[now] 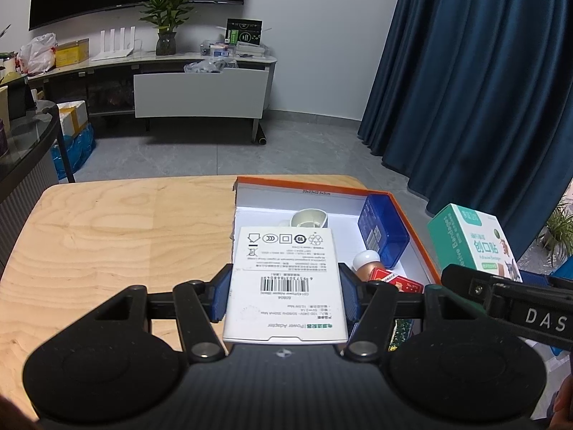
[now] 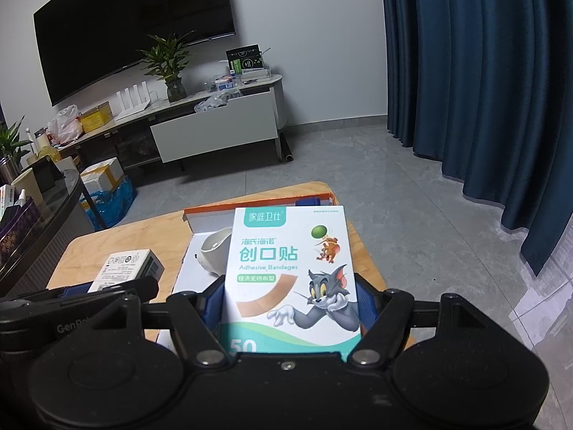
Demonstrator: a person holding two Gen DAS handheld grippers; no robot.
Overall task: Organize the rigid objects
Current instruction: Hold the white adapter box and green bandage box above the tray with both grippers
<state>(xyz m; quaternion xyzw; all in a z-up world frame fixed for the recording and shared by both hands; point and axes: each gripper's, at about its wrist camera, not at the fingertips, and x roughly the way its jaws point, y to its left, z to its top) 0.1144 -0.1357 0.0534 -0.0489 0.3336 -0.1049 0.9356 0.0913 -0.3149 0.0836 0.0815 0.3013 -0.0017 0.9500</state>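
Note:
My left gripper (image 1: 284, 299) is shut on a white power adapter box (image 1: 284, 286), held above the left edge of an orange-rimmed open box (image 1: 412, 229) on the wooden table (image 1: 107, 243). Inside the box lie a white cup (image 1: 309, 218), a blue case (image 1: 383, 233), a small white-capped bottle (image 1: 367, 263) and a red pack (image 1: 394, 281). My right gripper (image 2: 290, 308) is shut on a white-and-teal adhesive bandage box (image 2: 292, 272), held above the open box (image 2: 215, 209). The adapter box (image 2: 125, 267) shows in the right wrist view, the bandage box (image 1: 472, 243) in the left.
A glass side table (image 1: 25, 143) stands at the left. A TV console (image 1: 200, 89) with a plant and clutter stands against the far wall. Blue curtains (image 1: 465, 89) hang at the right. Grey floor lies beyond the table.

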